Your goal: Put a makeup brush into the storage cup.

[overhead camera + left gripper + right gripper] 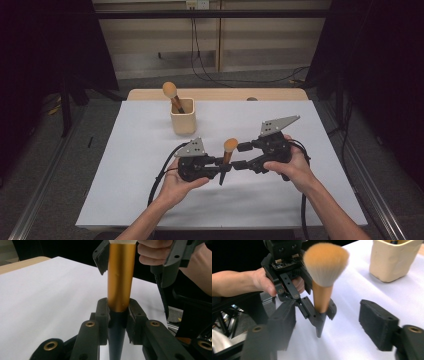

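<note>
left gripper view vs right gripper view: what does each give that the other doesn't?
Left gripper view alone: the left gripper shut on the makeup brush where gold ferrule meets dark handle. Right gripper view alone: the brush's fluffy head, the dark handle tip above the sheet, the cream cup, and the right gripper with its fingers apart, clear of the brush. Both share: the brush upright, and the white sheet.

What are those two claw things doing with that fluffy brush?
A person holds a gripper in each hand over a white table. The left gripper is clamped on the dark lower handle of a makeup brush, keeping it upright with the bristles on top. The right gripper is open beside the brush, not pressing it. Farther back, a cream cup holds another brush.
</note>
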A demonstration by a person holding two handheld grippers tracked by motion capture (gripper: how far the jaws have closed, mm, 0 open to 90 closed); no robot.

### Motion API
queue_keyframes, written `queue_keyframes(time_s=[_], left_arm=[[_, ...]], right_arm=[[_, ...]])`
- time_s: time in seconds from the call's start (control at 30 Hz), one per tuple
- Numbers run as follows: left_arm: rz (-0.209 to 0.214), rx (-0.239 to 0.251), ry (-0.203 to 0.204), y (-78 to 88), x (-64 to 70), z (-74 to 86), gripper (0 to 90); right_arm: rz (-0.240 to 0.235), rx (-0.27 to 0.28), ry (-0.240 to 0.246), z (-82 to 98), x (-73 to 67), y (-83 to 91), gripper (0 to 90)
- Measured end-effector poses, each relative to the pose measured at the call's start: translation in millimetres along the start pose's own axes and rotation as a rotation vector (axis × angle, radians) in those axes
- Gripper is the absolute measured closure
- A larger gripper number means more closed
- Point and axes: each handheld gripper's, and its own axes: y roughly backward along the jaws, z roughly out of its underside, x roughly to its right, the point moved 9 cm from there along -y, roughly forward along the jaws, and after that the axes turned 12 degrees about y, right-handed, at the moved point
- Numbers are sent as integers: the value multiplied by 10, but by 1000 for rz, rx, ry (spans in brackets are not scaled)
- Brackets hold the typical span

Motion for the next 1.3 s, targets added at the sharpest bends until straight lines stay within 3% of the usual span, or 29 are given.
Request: queue_keyframes(time_s=[0.33,0.4,0.53,0.67,0.73,1.1,1.3], left_arm=[[-26,21,3,100,-61,-33,742],[-31,23,4,116,-73,-34,742],[-42,23,4,154,-98,-37,742],[-54,33,4,218,-122,-58,742],[-61,37,4,265,-144,-70,742],[-109,71,10,505,-269,-161,742],[-141,94,6,648,-333,-250,742]], right_arm=[[126,28,-49,210,147,99,8],[150,35,-59,252,166,118,15],[240,48,-64,336,214,147,21],[290,25,-63,453,212,147,21],[326,40,-53,488,218,153,19],[473,143,-102,665,311,321,28],[536,160,-98,816,278,458,21]])
